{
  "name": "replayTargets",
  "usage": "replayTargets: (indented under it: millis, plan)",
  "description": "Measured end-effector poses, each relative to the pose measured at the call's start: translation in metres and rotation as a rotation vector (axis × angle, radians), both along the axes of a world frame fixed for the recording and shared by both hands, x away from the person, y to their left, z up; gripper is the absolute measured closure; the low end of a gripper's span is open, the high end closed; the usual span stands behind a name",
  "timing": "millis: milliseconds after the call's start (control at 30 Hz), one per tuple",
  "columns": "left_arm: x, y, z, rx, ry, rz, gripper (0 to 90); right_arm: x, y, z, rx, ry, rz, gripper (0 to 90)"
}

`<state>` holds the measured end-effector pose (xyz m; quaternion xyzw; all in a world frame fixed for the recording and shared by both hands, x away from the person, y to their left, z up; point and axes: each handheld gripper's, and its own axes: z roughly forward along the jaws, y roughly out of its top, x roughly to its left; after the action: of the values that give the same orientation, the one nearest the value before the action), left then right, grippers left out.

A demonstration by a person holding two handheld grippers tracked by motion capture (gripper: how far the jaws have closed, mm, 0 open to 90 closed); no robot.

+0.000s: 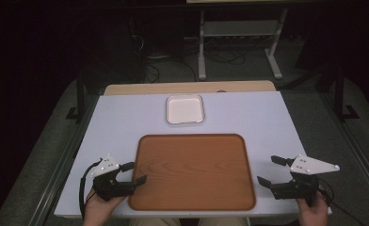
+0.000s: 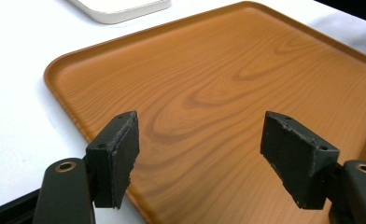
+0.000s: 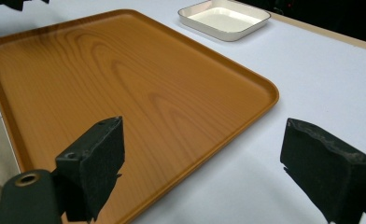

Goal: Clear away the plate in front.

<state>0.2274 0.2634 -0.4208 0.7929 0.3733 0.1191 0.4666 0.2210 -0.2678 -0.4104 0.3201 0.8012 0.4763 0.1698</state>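
A wooden tray [image 1: 192, 172] lies on the white tabletop [image 1: 267, 122] between both grippers. The left gripper [image 1: 132, 172] and right gripper [image 1: 268, 170] flank it, fingers spread wide, holding nothing. A white dish [image 1: 185, 108] sits beyond the tray.

No text, label, brand, number or sign can be read in any of the views. The wooden tray [image 1: 192, 172] is marked by grain alone, the white dish [image 1: 185, 108] is left plain, and nothing is printed on the white table [image 1: 248, 117].
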Motion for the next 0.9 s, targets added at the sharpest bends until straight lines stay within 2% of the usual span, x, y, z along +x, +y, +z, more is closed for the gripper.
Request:
replayTargets:
  millis: [100,400,567,733,900]
  plan:
    - [-0.0004,-0.0034,0.0012,-0.008,-0.016,-0.012,28.0,-0.0007,-0.0012,-0.0004,0.001,0.007,0.002,12.7]
    - [0.0034,-0.0065,-0.0022,-0.001,-0.002,-0.021,26.1,-0.0004,-0.0019,-0.0007,0.008,0.006,0.002,12.7]
    - [0.0065,-0.0056,-0.0044,-0.006,0.008,-0.007,26.1,-0.0013,-0.0024,-0.0004,0.009,0.003,0.005,12.7]
    - [0.0076,-0.0011,-0.0037,-0.020,-0.001,0.016,26.1,-0.0017,-0.0030,-0.0001,0.015,-0.002,0.004,12.8]
    - [0.0089,0.0006,-0.0010,-0.026,-0.007,0.011,26.1,-0.0019,-0.0029,0.0001,0.016,-0.003,0.000,12.8]
